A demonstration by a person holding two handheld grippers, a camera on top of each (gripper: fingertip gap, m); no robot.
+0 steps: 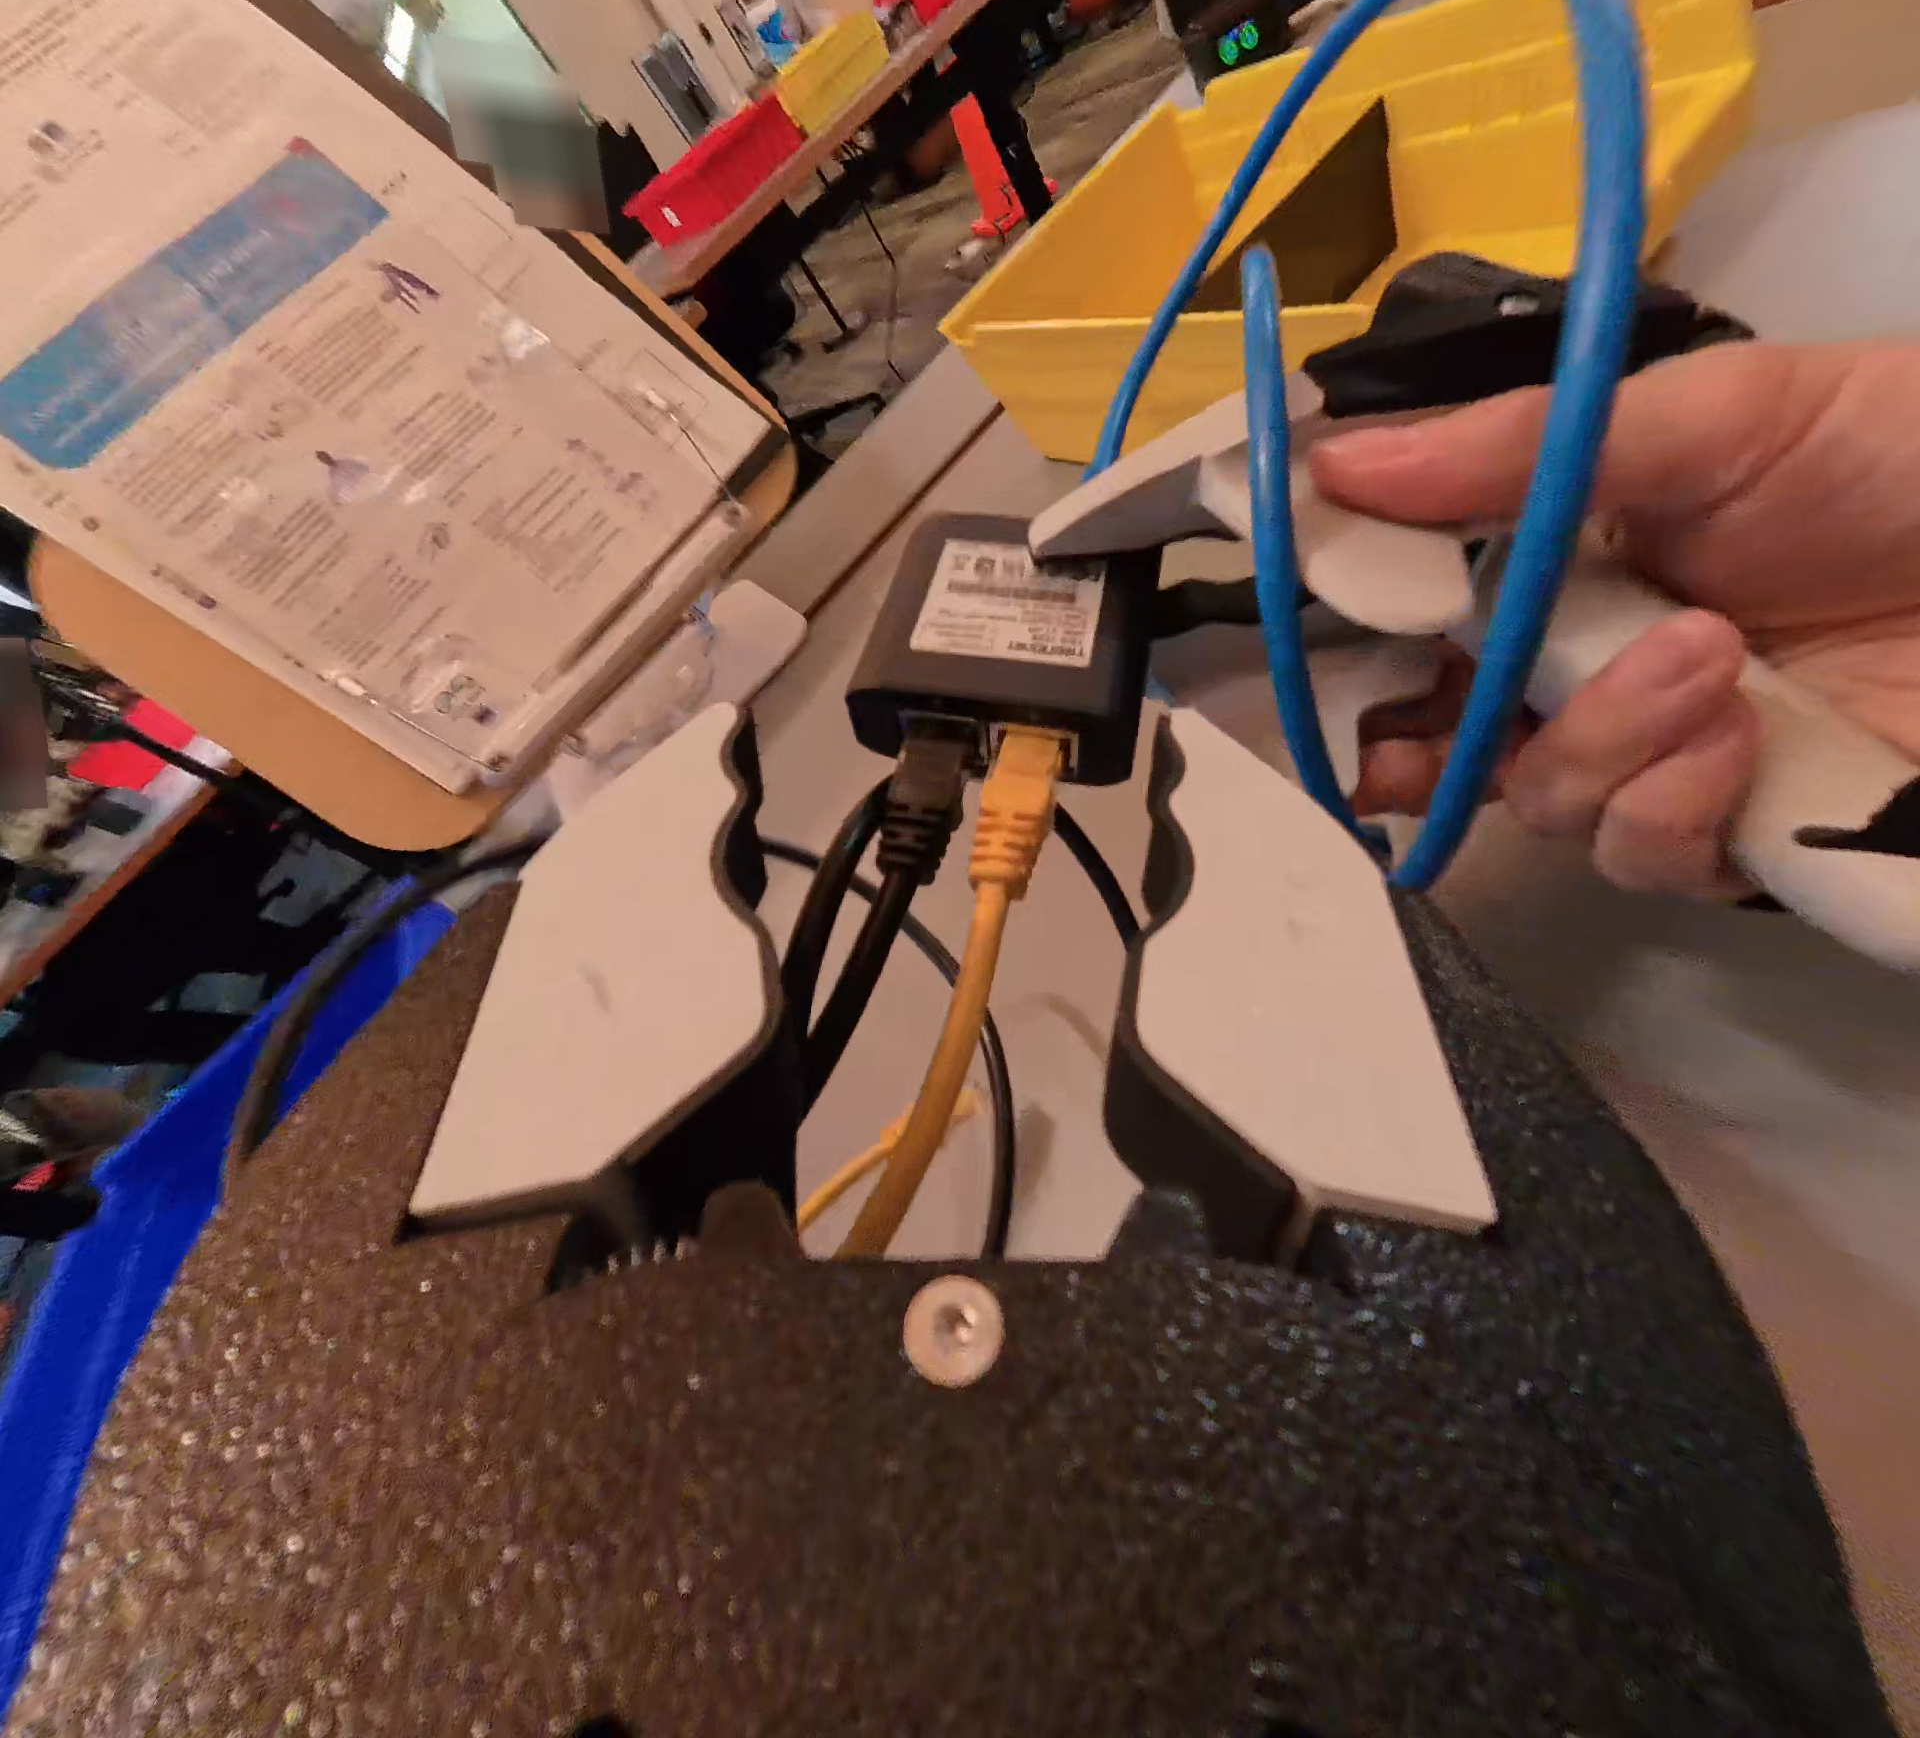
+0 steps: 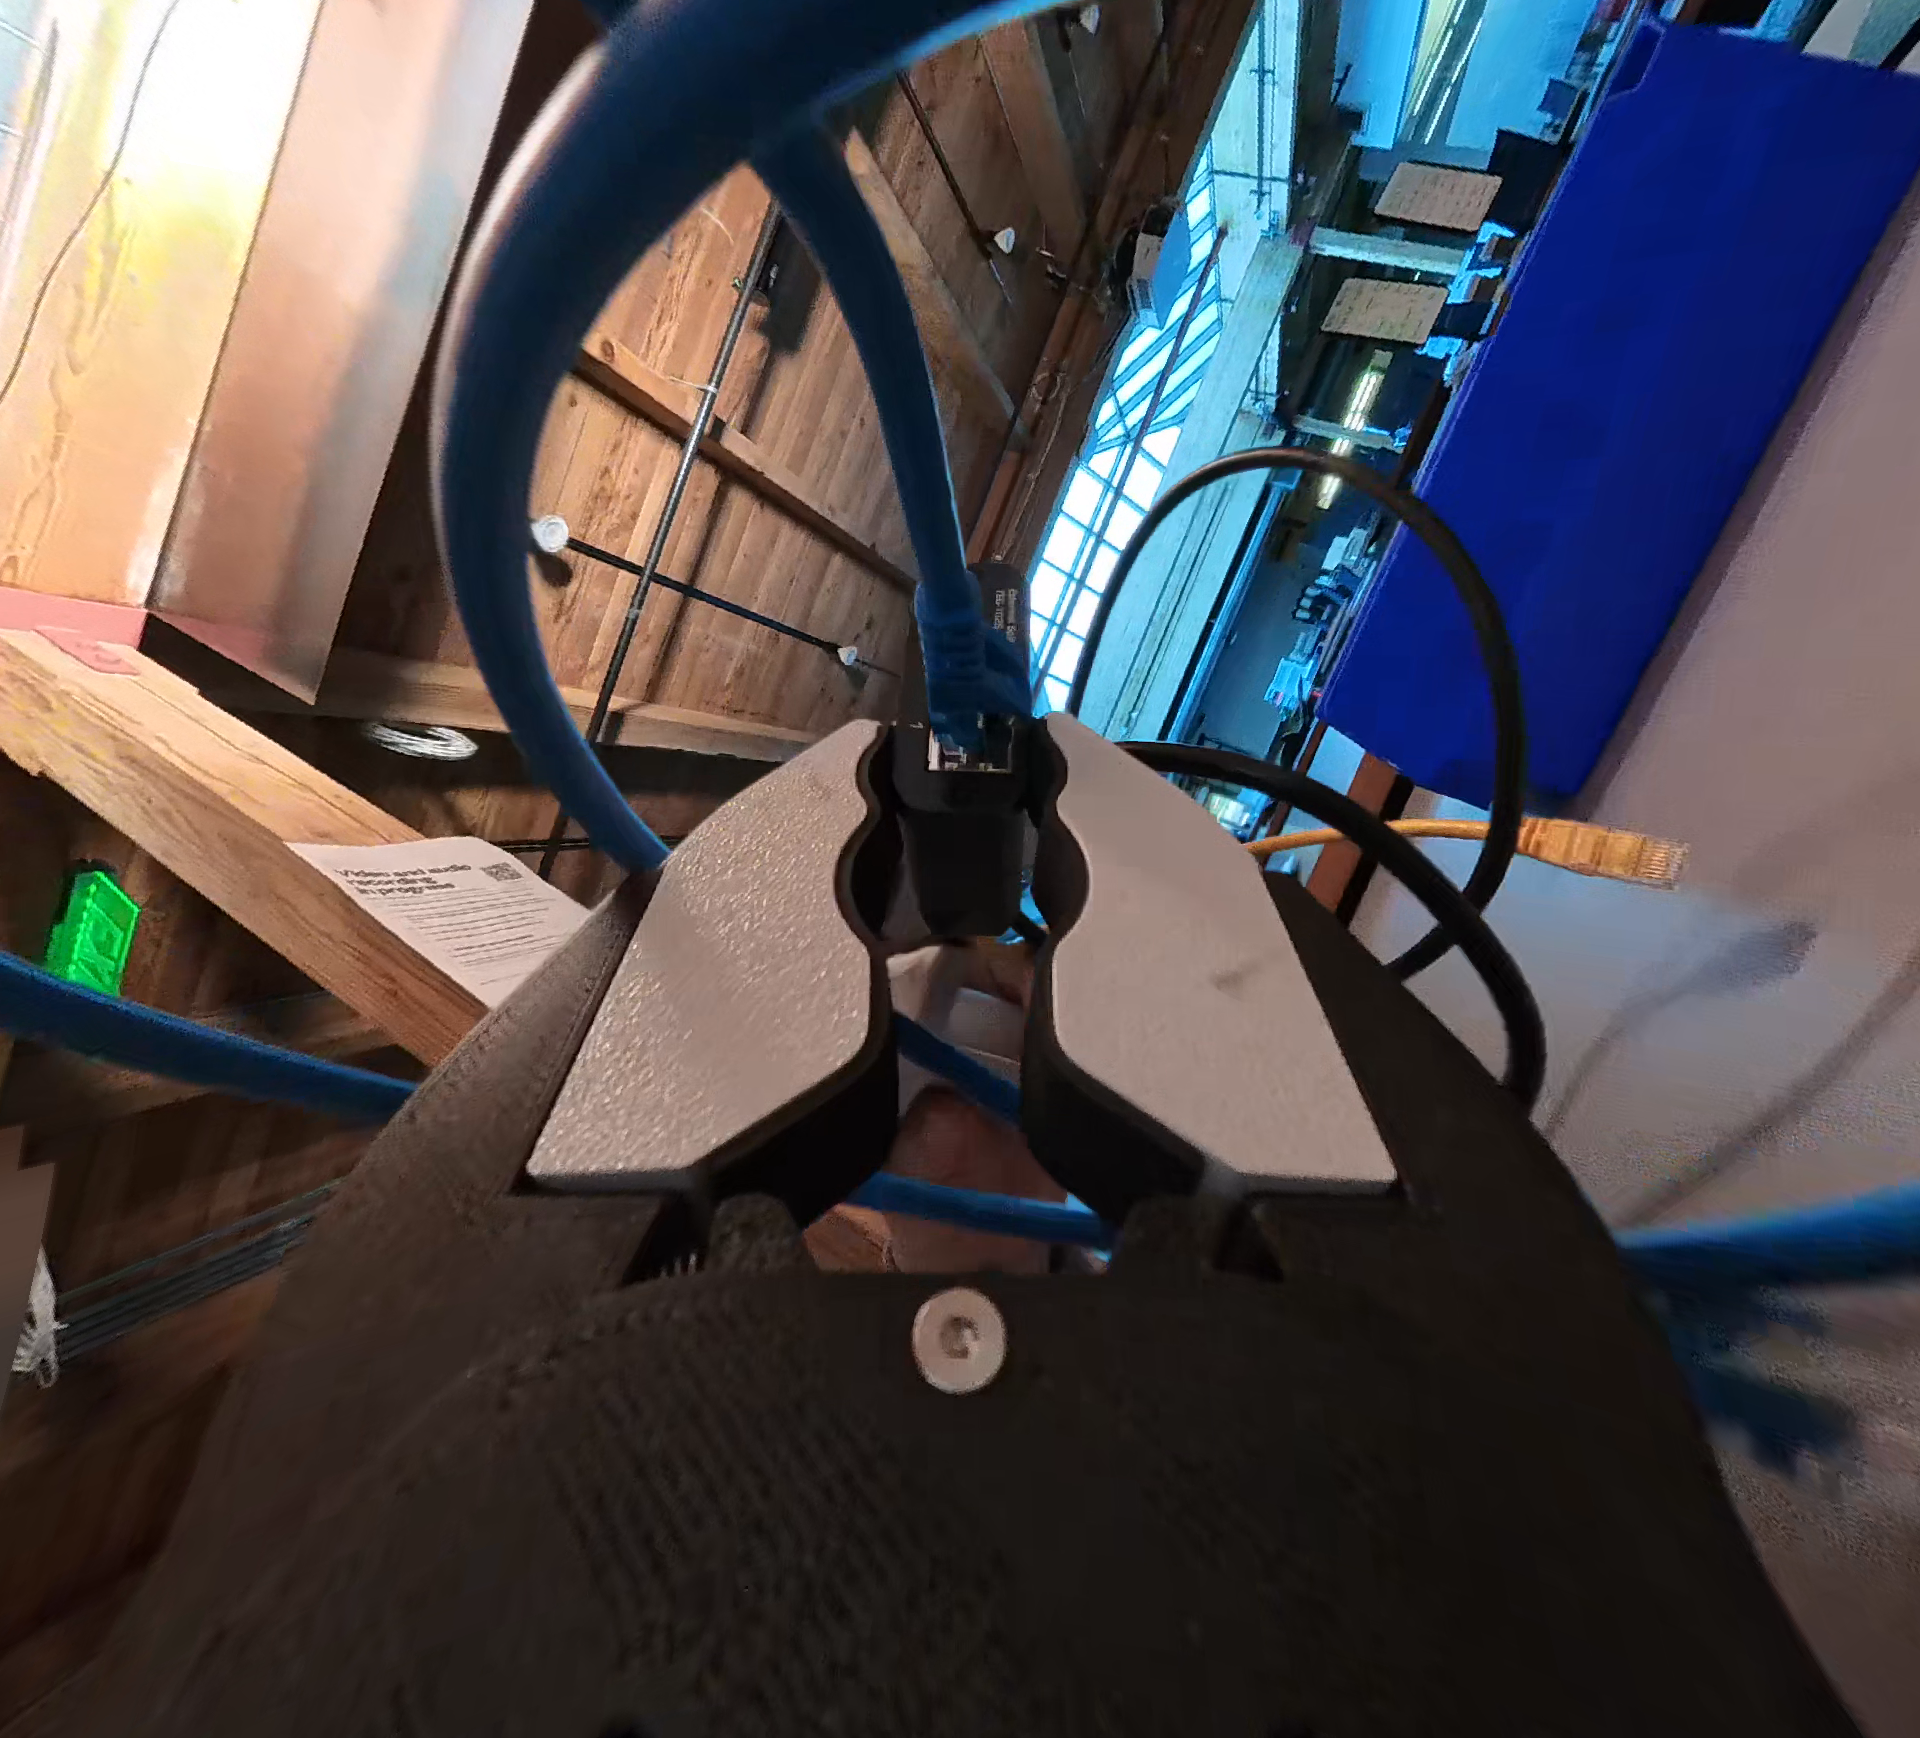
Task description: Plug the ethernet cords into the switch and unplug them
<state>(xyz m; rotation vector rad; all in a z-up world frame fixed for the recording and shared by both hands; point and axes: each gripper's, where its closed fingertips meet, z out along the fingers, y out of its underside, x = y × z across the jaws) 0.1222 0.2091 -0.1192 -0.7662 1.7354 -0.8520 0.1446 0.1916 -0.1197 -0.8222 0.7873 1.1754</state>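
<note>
The black switch (image 1: 997,639) sits on the grey table with its ports facing my left gripper (image 1: 951,732), which is open, one finger on each side just short of it. A black cord's plug (image 1: 920,795) and a yellow cord's plug (image 1: 1023,774) sit in its ports. My right gripper (image 1: 1091,535), in a person's hand (image 1: 1662,566), grips the switch from the right. In the right wrist view it (image 2: 961,732) is shut on the switch (image 2: 956,847), with a blue cord's plug (image 2: 961,680) in a port. The blue cord (image 1: 1600,338) loops high above the hand.
A yellow bin (image 1: 1143,317) stands behind the switch. A printed sheet in a clear stand (image 1: 312,441) leans at the left. A blue bin (image 2: 1662,389) lies beyond. The yellow cord's free plug (image 2: 1600,847) and a black cable loop (image 2: 1475,649) rest on the table.
</note>
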